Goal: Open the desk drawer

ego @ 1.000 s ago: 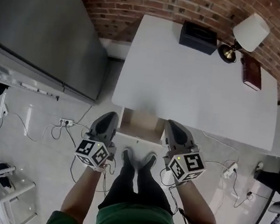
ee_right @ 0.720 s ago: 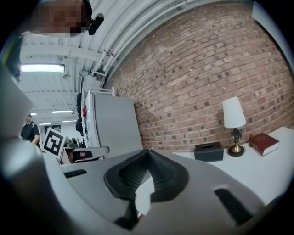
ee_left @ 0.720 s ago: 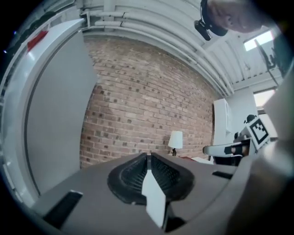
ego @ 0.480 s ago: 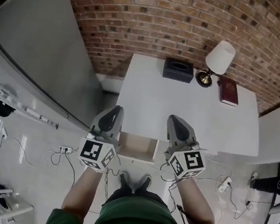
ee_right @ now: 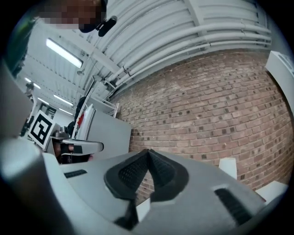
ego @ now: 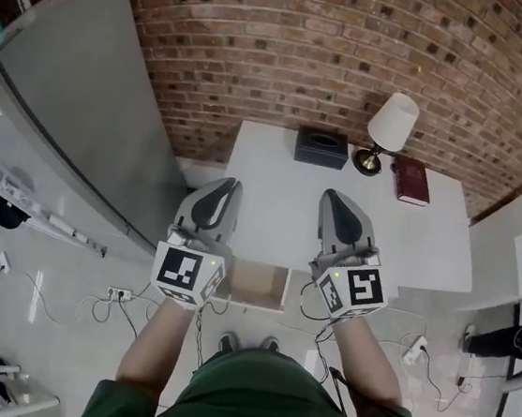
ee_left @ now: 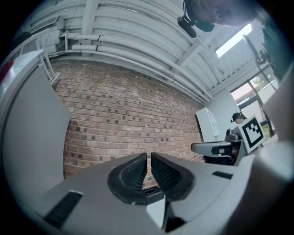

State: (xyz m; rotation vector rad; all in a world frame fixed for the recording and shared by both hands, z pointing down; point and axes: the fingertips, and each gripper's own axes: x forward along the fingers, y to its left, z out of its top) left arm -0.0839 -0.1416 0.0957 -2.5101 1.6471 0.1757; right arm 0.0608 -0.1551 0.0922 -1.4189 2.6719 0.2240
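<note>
The white desk stands against a brick wall in the head view. Its drawer is pulled out at the near left edge, showing a bare wooden inside. Both grippers are held up in the air over the desk's near side, apart from the drawer. The left gripper has its jaws nearly together with only a thin slit and nothing in it. The right gripper has its pads meeting at the tips, empty. Both gripper views face the brick wall.
On the desk's far edge sit a black box, a white-shaded lamp and a red book. A large grey panel leans at the left. Cables and a power strip lie on the floor.
Both grippers have risen from beside the open drawer to well above the desk and rolled slightly. The head view has tipped up toward the wall. The drawer stays open.
</note>
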